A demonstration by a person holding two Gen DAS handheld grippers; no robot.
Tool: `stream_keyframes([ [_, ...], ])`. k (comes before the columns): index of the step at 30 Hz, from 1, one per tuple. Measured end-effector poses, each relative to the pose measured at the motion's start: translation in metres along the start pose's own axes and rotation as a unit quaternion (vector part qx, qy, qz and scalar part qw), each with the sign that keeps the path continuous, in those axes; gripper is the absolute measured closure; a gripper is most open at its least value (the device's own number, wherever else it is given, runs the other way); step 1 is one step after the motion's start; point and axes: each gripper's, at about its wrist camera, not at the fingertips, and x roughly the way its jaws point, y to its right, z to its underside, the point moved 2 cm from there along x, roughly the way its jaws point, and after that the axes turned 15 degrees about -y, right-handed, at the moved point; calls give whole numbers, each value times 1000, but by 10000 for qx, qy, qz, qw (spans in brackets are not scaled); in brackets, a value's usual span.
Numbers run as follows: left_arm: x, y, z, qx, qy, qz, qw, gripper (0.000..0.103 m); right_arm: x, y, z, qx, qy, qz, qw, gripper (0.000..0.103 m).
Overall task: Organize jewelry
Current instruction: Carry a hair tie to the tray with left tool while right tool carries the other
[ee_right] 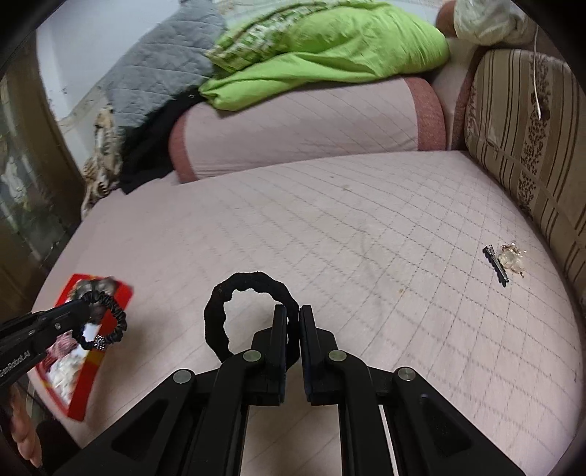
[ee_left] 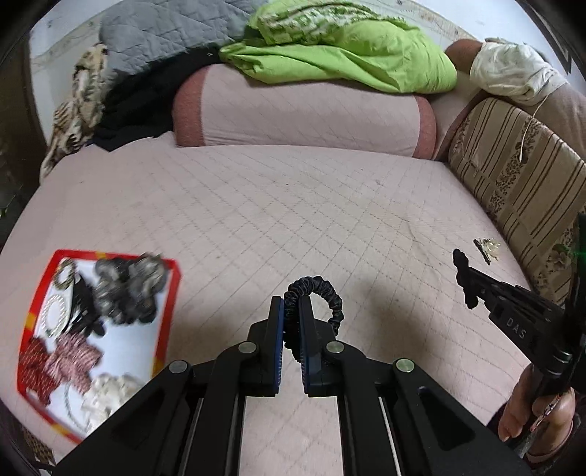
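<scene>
My left gripper (ee_left: 291, 311) is shut on a thin black satin scrunchie (ee_left: 322, 296), held above the pink quilted bed; it also shows in the right wrist view (ee_right: 104, 322) near the tray. My right gripper (ee_right: 293, 315) is shut on a thick black scrunchie (ee_right: 219, 311), also seen from the left wrist view (ee_left: 462, 276). A red-rimmed tray (ee_left: 166, 329) at the left holds several hair ties and bangles; it also shows in the right wrist view (ee_right: 122, 298). A black hair clip (ee_right: 496, 263) and a gold trinket (ee_right: 512, 258) lie on the bed at the right.
A pink bolster (ee_left: 300, 110) with a green blanket (ee_left: 348, 55) and grey quilt (ee_left: 164, 33) lies at the back. A striped cushion (ee_left: 520, 183) lines the right side. The bed cover (ee_left: 293, 219) spreads between.
</scene>
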Motion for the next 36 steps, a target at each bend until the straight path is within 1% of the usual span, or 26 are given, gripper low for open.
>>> stream_keyframes([
  [1,-4,-2,3,-46,9,6,10000,96,-5,-5,3,56,33,-34,10000,95],
  [6,-28,-27,28,-406,83,17,9991,96,-32,-32,17,-150,203,-155,9996,95],
  [12,-53,-57,53,-772,244,-33,9967,96,-53,-63,33,-365,287,-311,9984,95],
  [15,-67,-74,63,-923,372,-183,9949,96,-58,-81,40,-527,274,-363,9976,95],
  [17,-75,-89,68,-1022,461,-347,9931,96,-60,-92,44,-633,258,-401,9969,95],
  [21,-88,-121,77,-1284,545,-434,9893,96,-65,-120,49,-941,223,-455,9943,95],
  [27,-100,-177,94,-1852,622,-445,9797,96,-68,-165,51,-1427,196,-525,9882,95],
  [31,-102,-208,104,-2232,646,-357,9720,96,-61,-200,48,-1765,71,-636,9822,95],
  [36,-97,-225,112,-2426,645,-172,9678,96,-44,-246,48,-2205,-119,-726,9726,95],
])
